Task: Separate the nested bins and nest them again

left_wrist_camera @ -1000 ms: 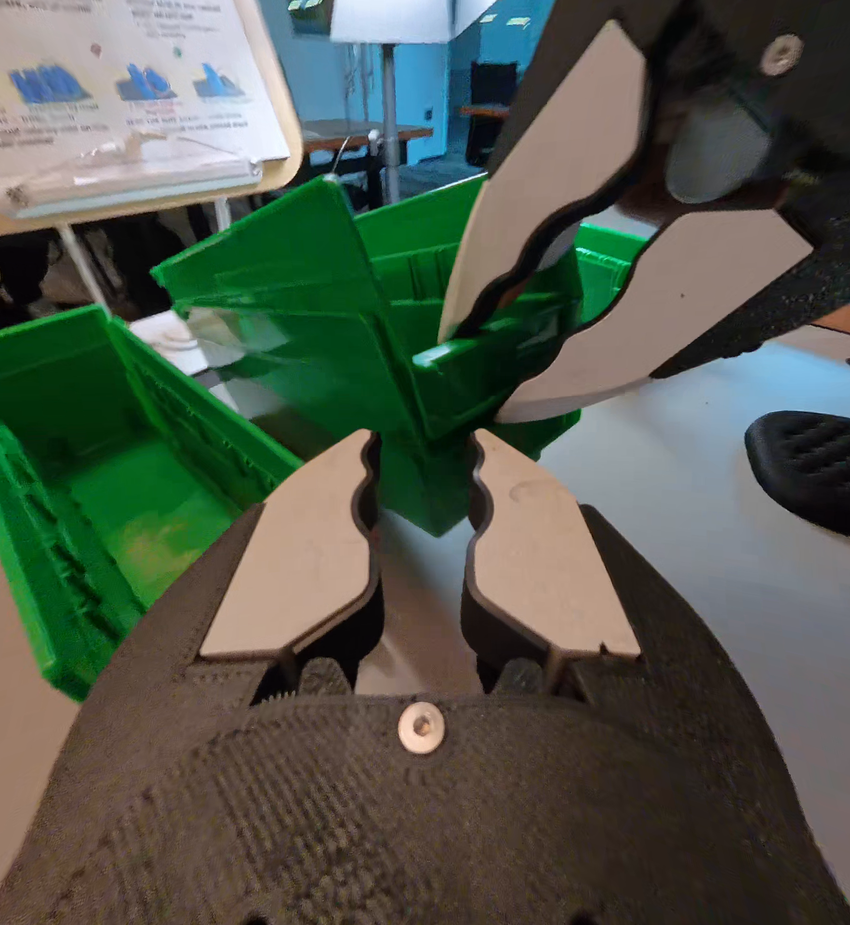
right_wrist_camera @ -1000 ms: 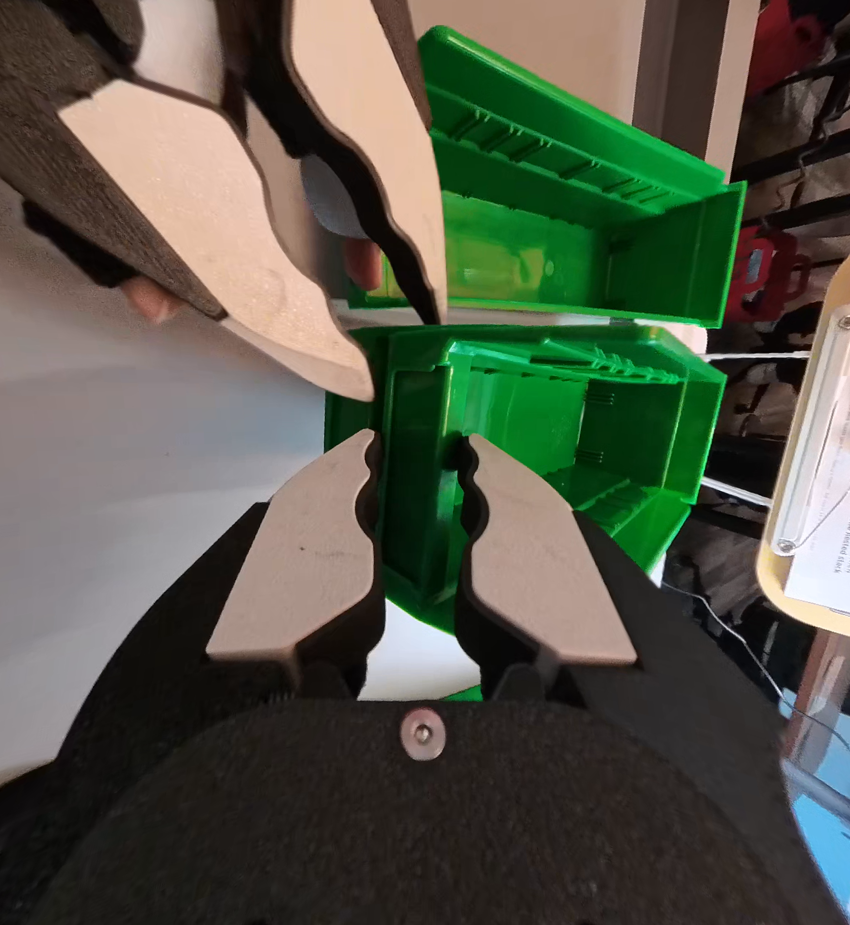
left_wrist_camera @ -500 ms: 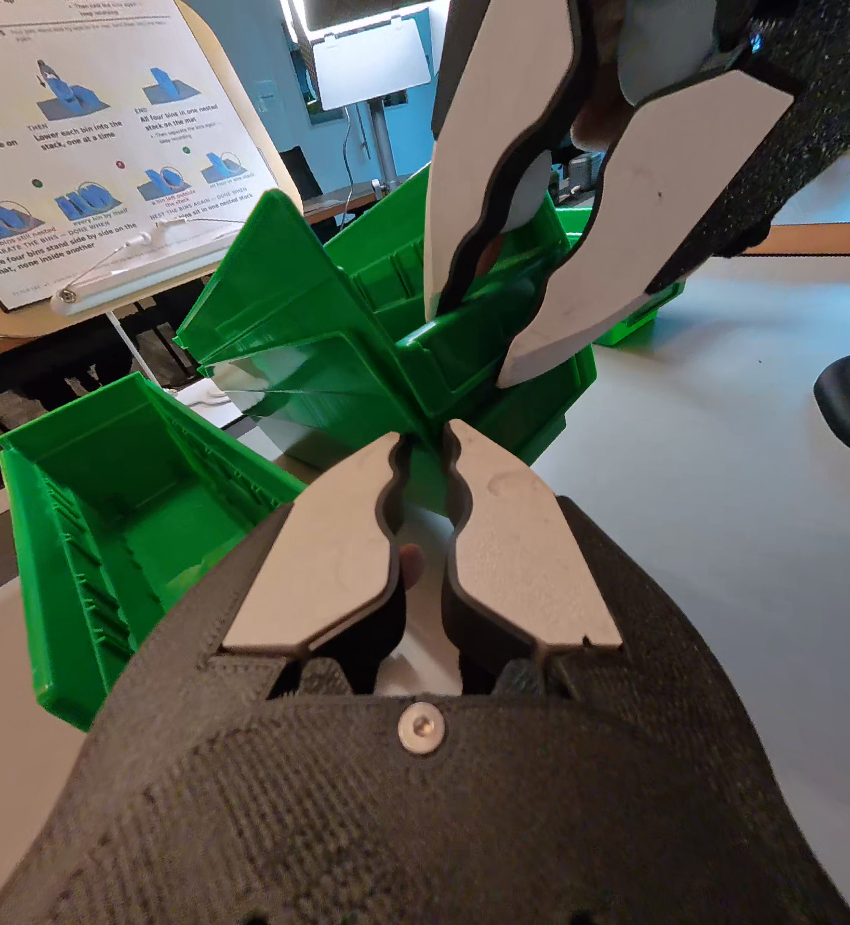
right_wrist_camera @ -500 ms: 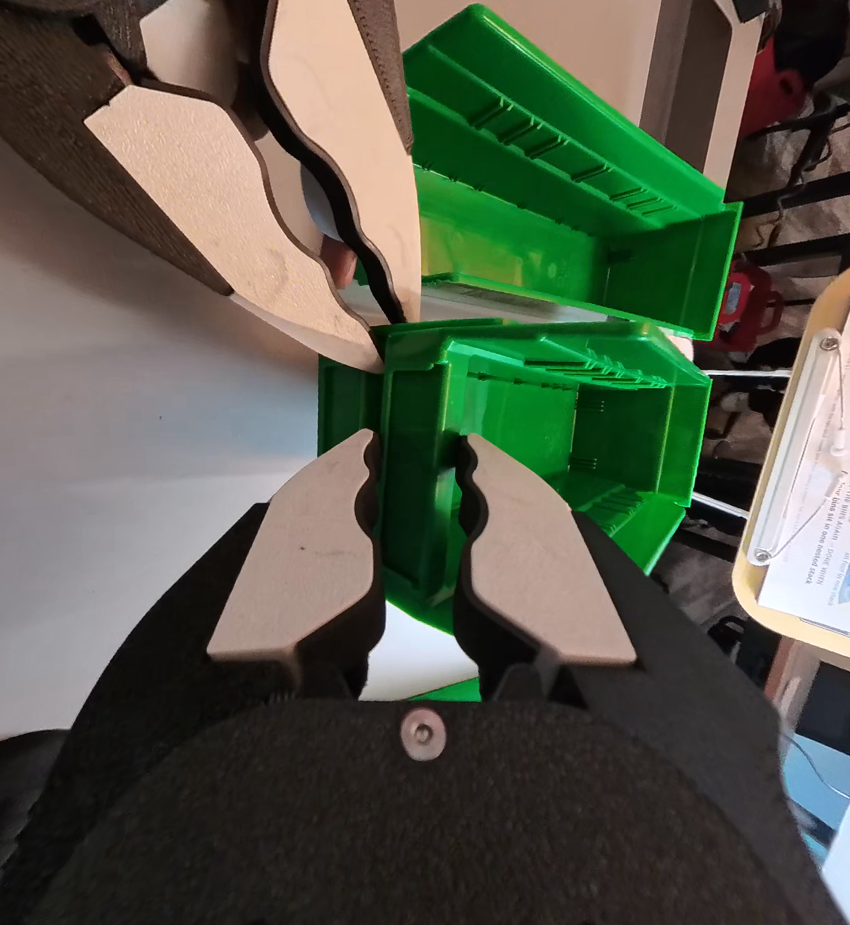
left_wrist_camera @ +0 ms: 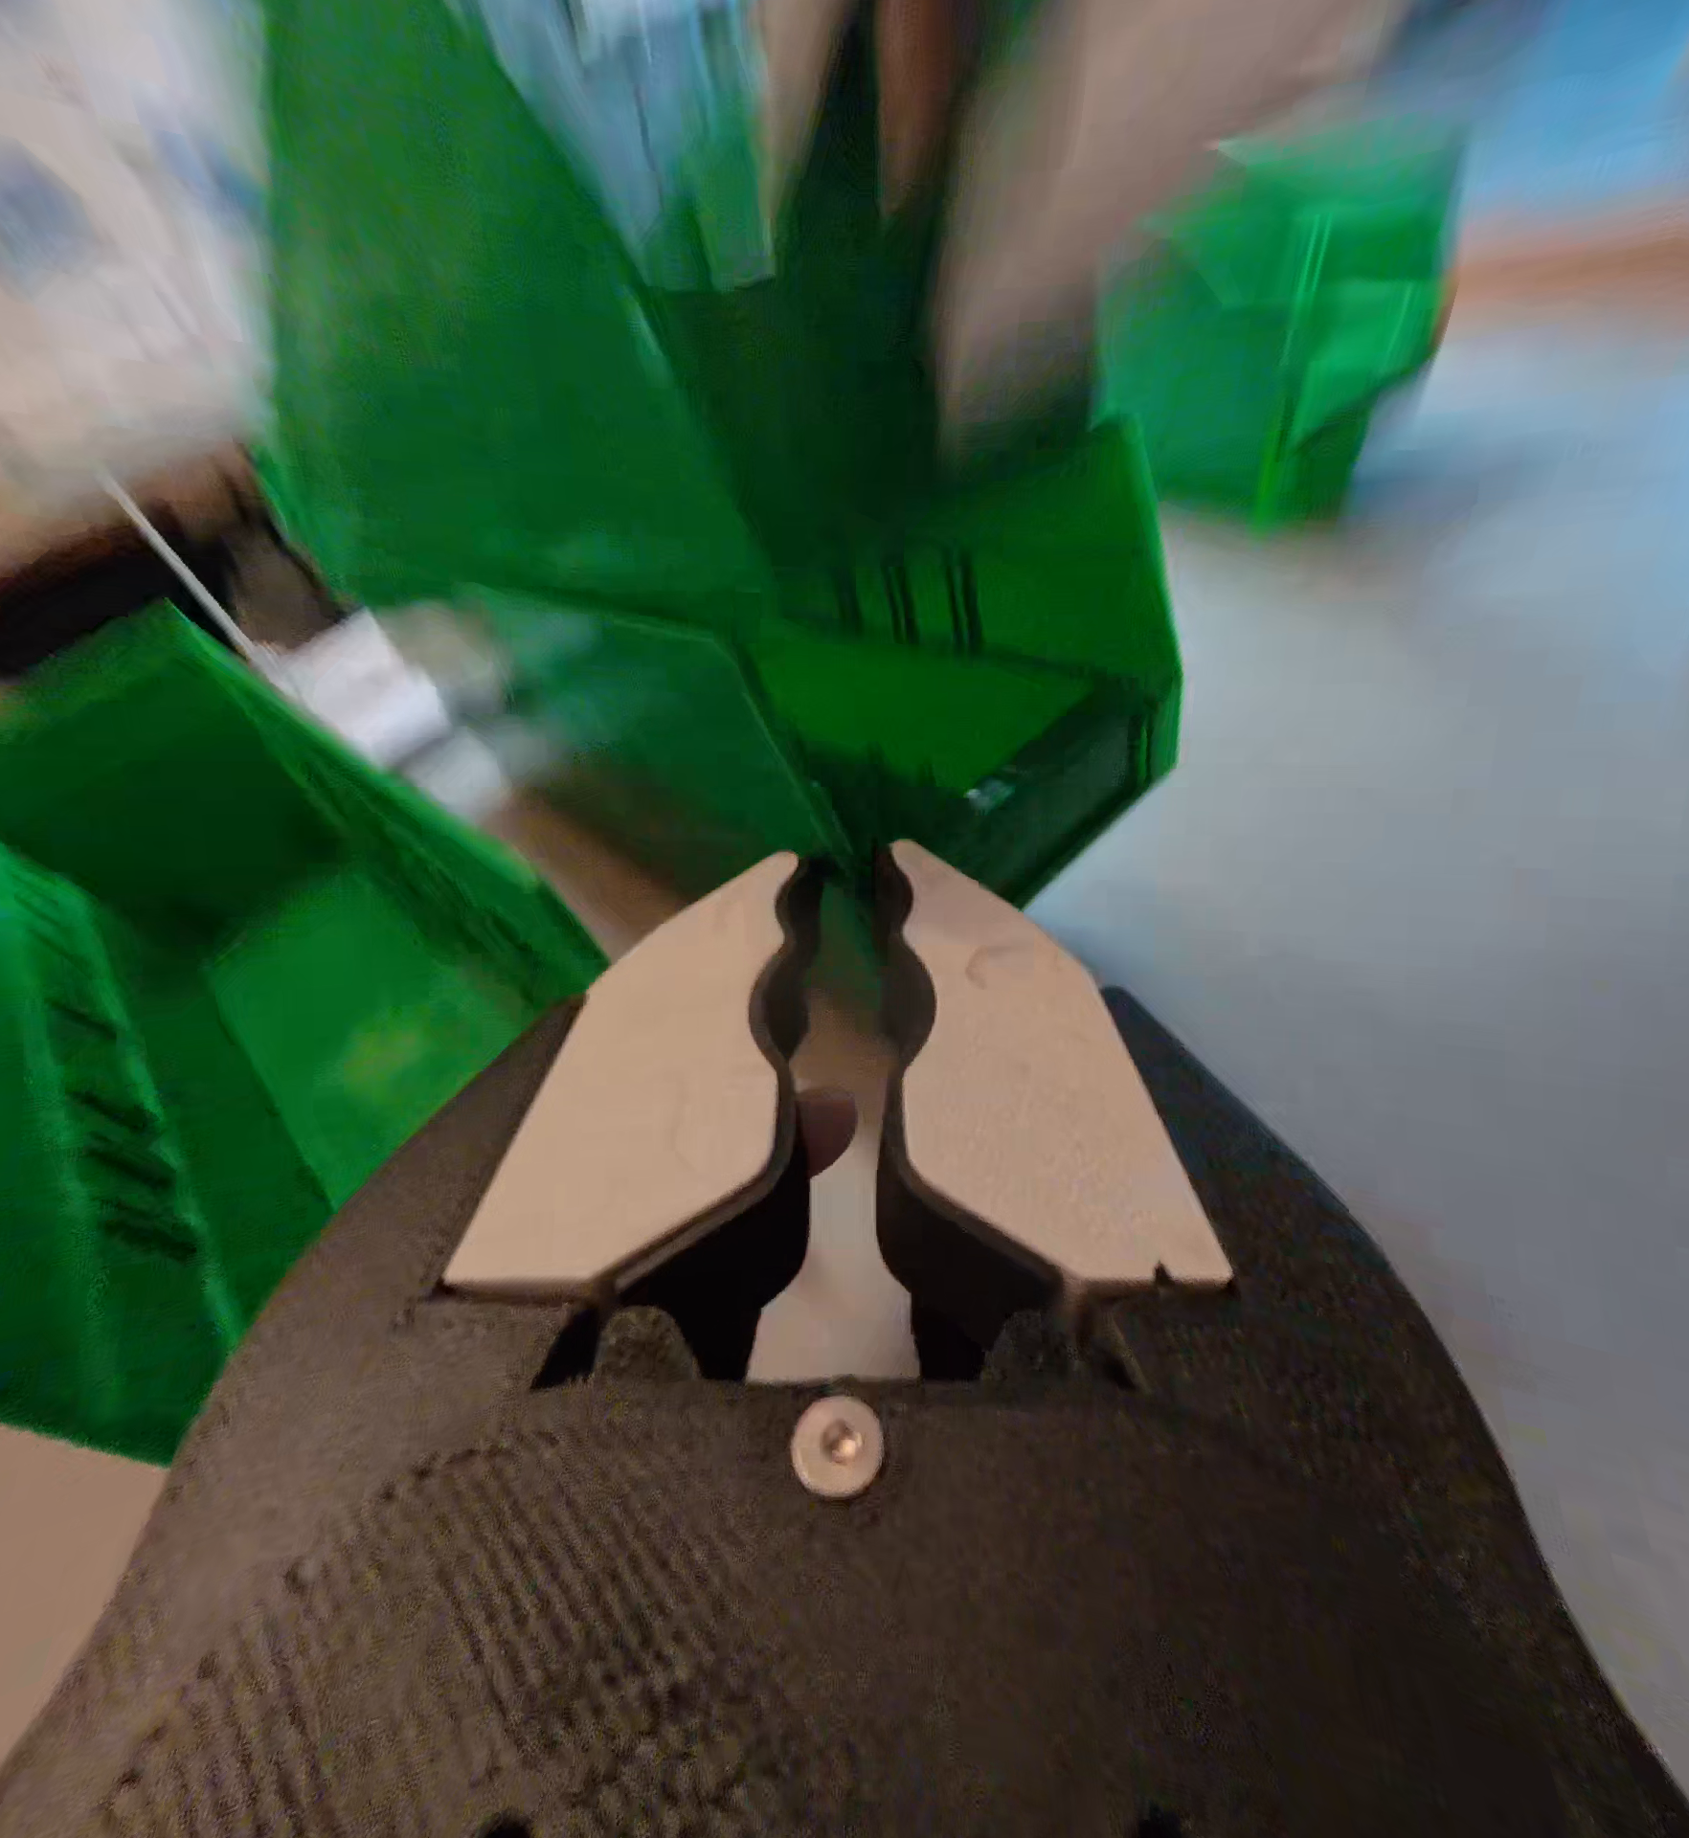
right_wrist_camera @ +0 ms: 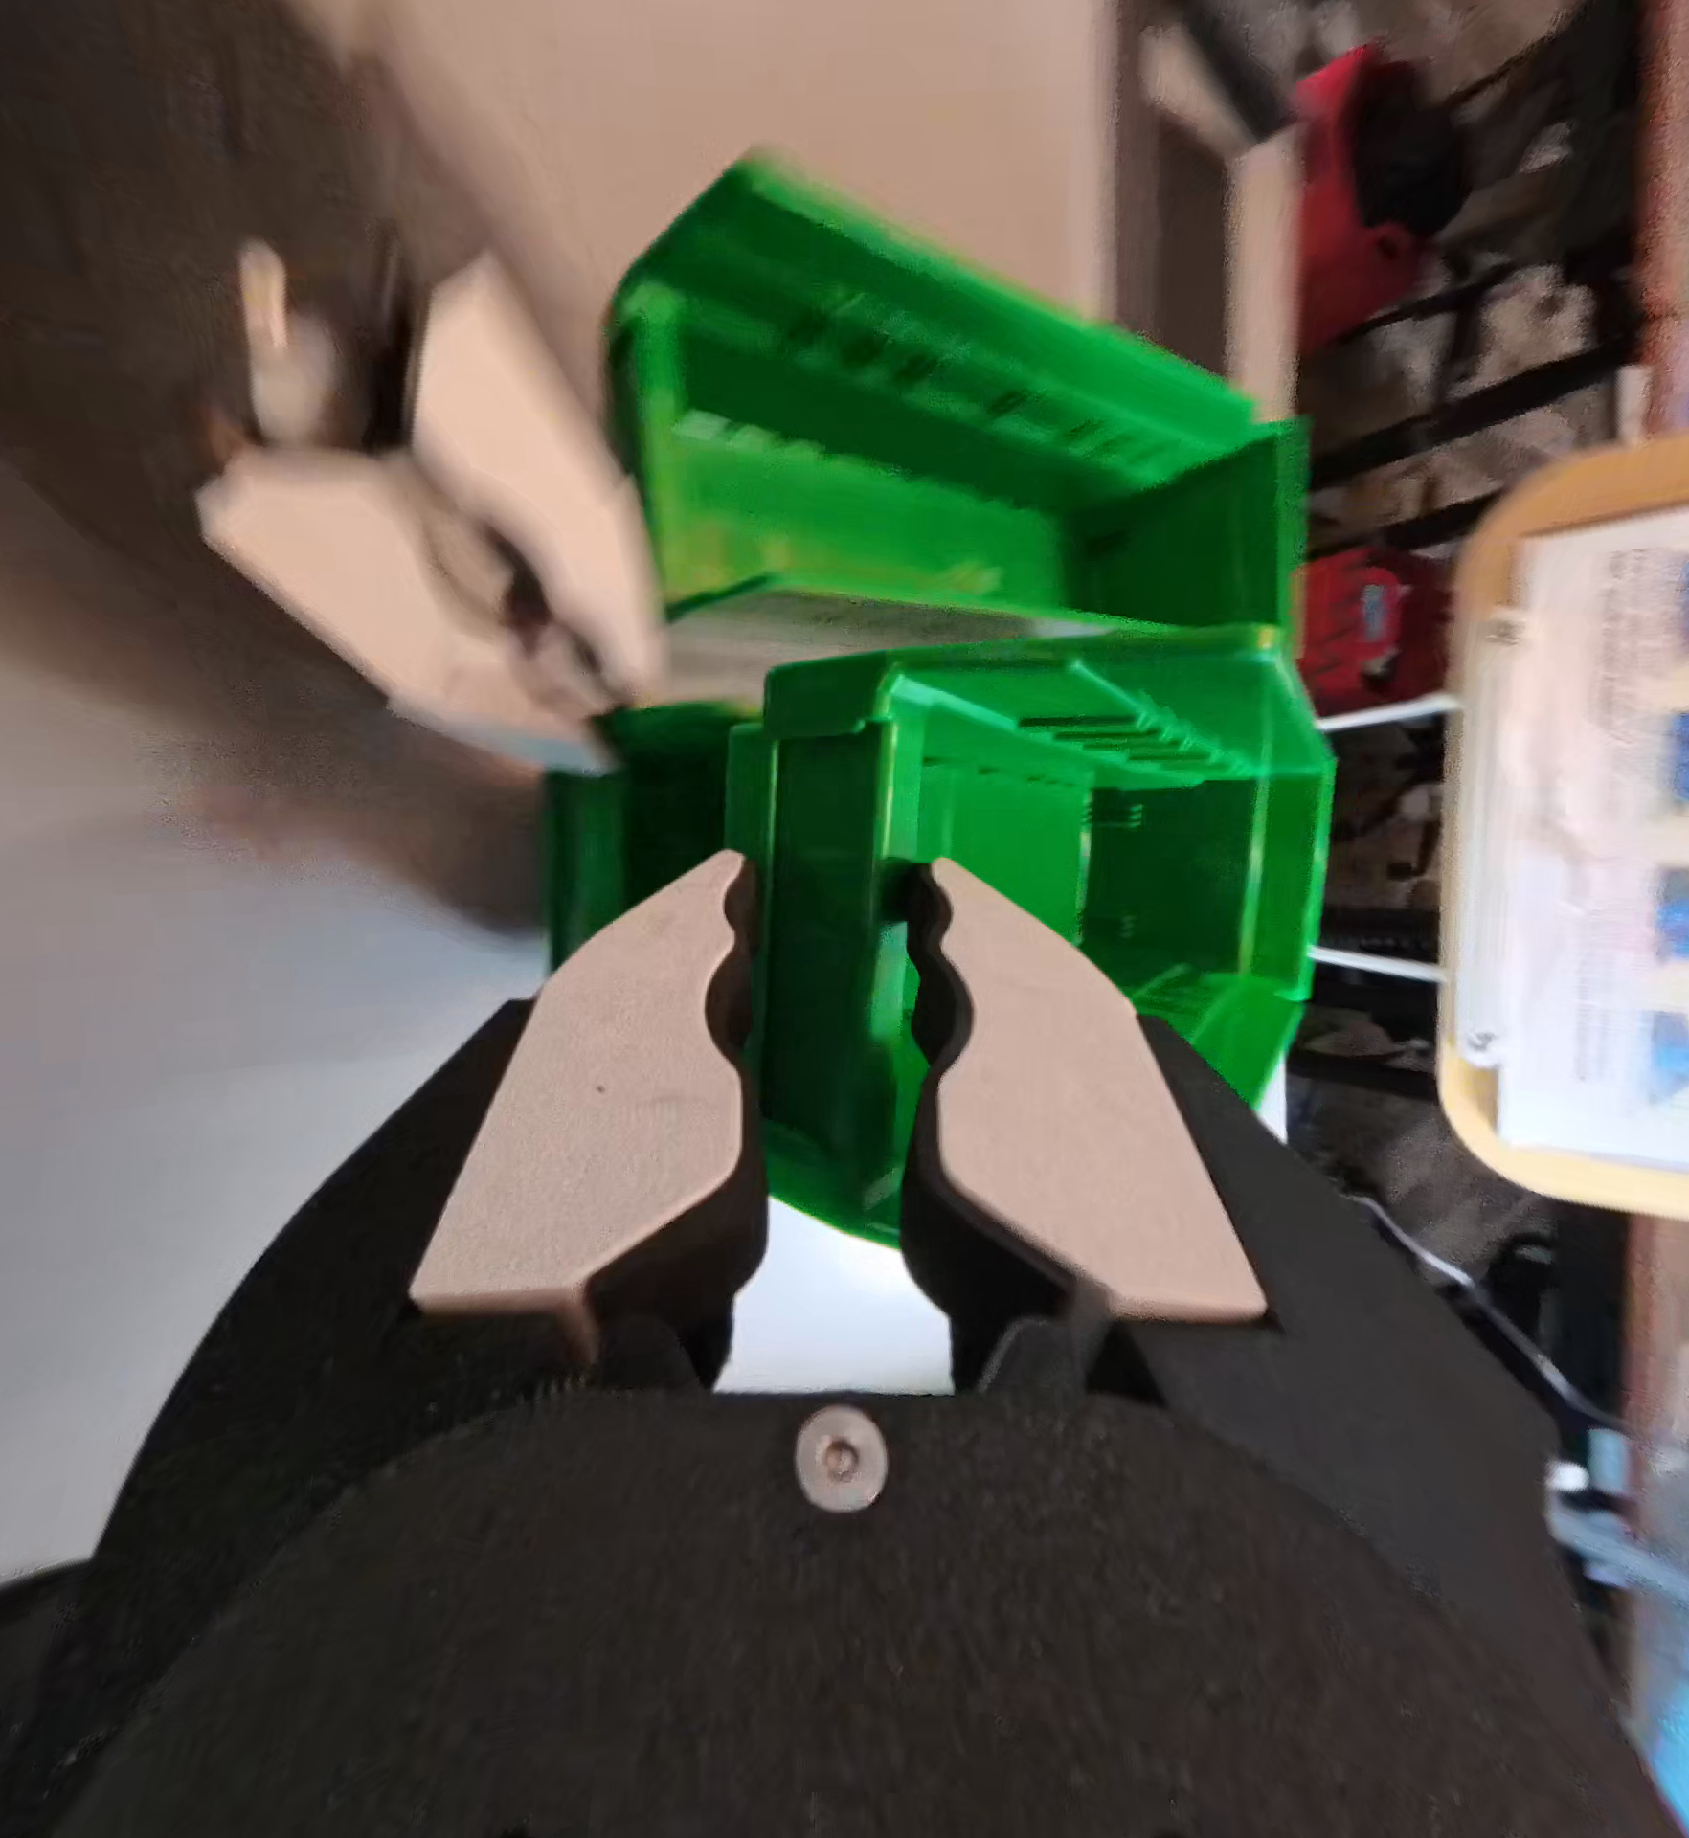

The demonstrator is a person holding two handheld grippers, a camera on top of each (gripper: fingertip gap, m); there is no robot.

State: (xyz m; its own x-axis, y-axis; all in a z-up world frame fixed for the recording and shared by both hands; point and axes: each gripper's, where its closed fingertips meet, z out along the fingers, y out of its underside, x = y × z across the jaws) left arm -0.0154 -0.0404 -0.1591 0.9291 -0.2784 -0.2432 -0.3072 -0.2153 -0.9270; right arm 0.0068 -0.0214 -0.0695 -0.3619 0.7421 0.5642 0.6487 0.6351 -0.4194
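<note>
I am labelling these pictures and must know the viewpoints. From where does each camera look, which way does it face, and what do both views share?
Left wrist view: sits on the left tool, looking forward along its fingers, which pinch a corner of the green plastic bin stack; a fingertip shows between them.
Right wrist view: sits on the right tool, rolled sideways, its fingers clamped on the same stack's front wall.
Shared: that stack, a separate green bin, and the opposite tool, blurred.

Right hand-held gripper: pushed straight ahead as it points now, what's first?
Nothing new: the right hand-held gripper is already shut on the green bin wall. Beyond lies that bin's interior; depth unclear.
</note>
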